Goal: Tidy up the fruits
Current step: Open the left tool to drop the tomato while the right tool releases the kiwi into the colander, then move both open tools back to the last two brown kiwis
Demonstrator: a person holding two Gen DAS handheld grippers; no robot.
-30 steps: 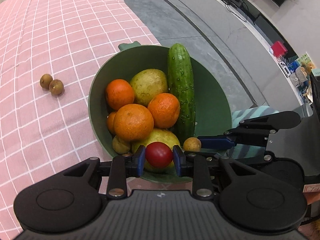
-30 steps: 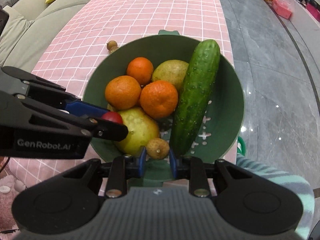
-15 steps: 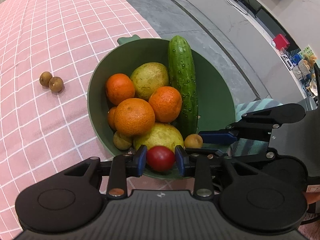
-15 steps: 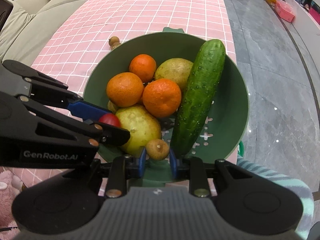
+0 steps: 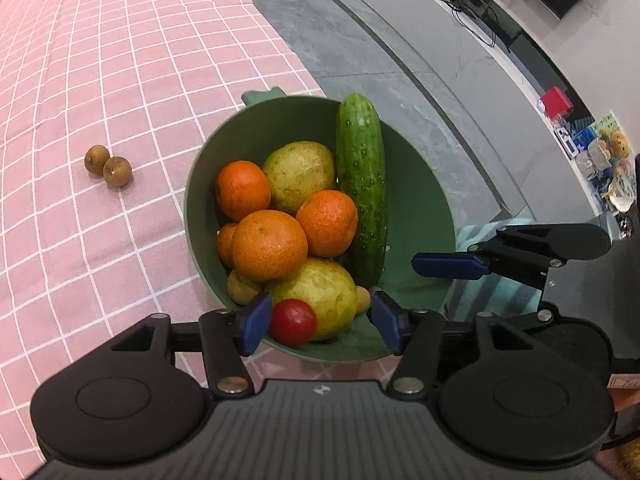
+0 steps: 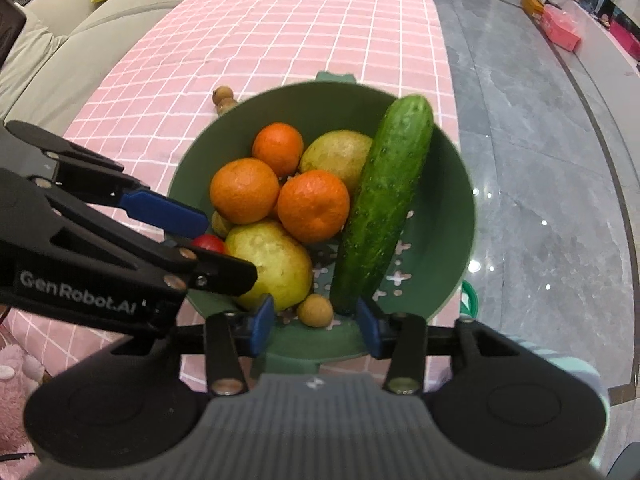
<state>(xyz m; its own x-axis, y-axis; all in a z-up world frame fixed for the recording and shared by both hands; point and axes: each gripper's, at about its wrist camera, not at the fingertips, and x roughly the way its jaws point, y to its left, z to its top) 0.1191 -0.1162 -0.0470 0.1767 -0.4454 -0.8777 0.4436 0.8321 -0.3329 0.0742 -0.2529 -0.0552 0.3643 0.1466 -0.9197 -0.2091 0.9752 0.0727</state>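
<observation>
— Two grippers are seen opening. Is anything gripped?
— Nothing: the left gripper is spread wide around a cherry tomato, the right gripper around a longan, neither pressed.
— Where are they placed?
— In the green colander, beside pears, tangerines and a cucumber.

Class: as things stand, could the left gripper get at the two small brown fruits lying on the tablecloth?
Probably yes. The two brown fruits lie on open tablecloth outside the bowl, nothing around them, and the left gripper is opening off the tomato.
</observation>
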